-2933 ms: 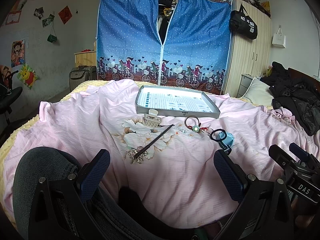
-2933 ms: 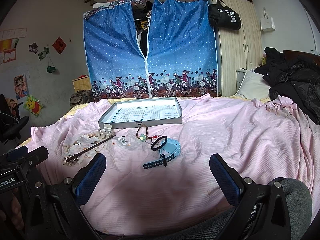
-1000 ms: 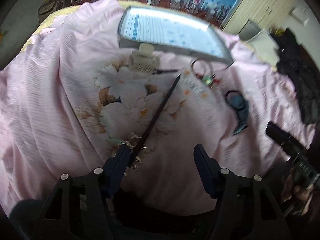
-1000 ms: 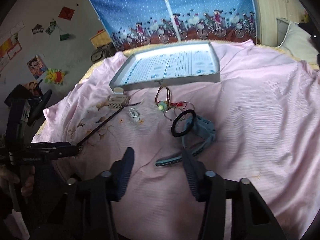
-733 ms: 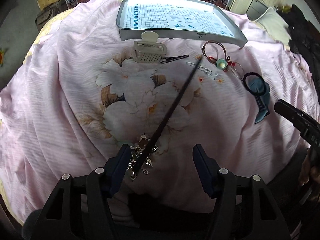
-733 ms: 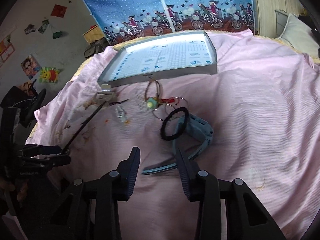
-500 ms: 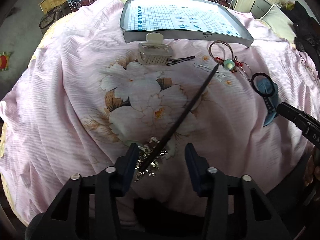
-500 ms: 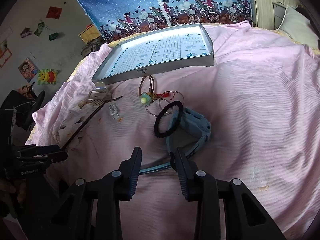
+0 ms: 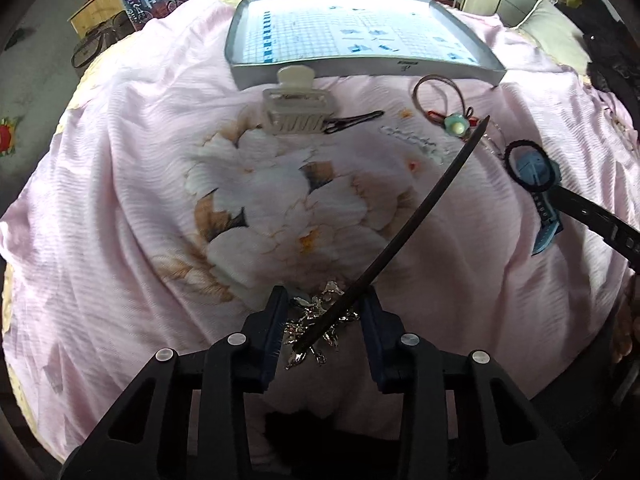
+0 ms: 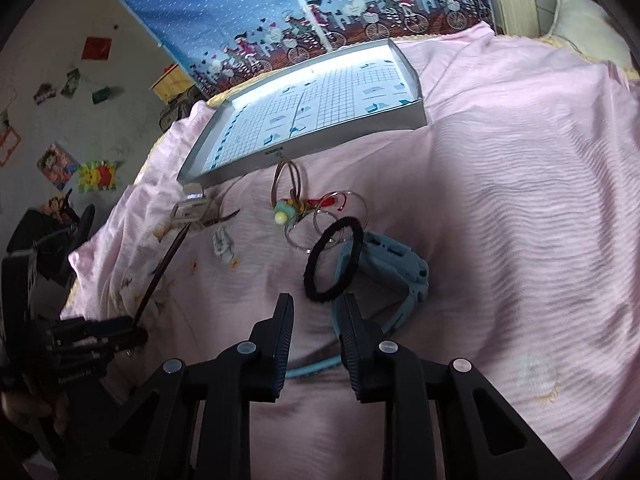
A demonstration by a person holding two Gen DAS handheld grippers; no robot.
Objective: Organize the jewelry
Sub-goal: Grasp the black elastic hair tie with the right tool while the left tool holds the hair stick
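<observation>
Dark wood and silver filigree are what you have between your left gripper (image 9: 325,320) now: the hair stick (image 9: 394,242) lies slantwise across the gap, its ornamented end at the fingers, its tip pointing toward the bead hair tie (image 9: 456,122). Half a second ago the jaws stood wider; they have narrowed to just either side of the stick, though whether they already pinch it I cannot tell. Your right gripper (image 10: 316,312) has likewise drawn in to a slim gap, empty, hovering over the blue watch (image 10: 384,276) strap just beside the black hair tie (image 10: 332,260). Both closings suggest two pickups are about to start, while nothing has reached the grey tray (image 9: 280,68) lying further back on the pink bedspread (image 9: 140,200). The cream claw clip (image 9: 298,106) and black hairpin (image 9: 352,120) wait untouched just before the tray.
</observation>
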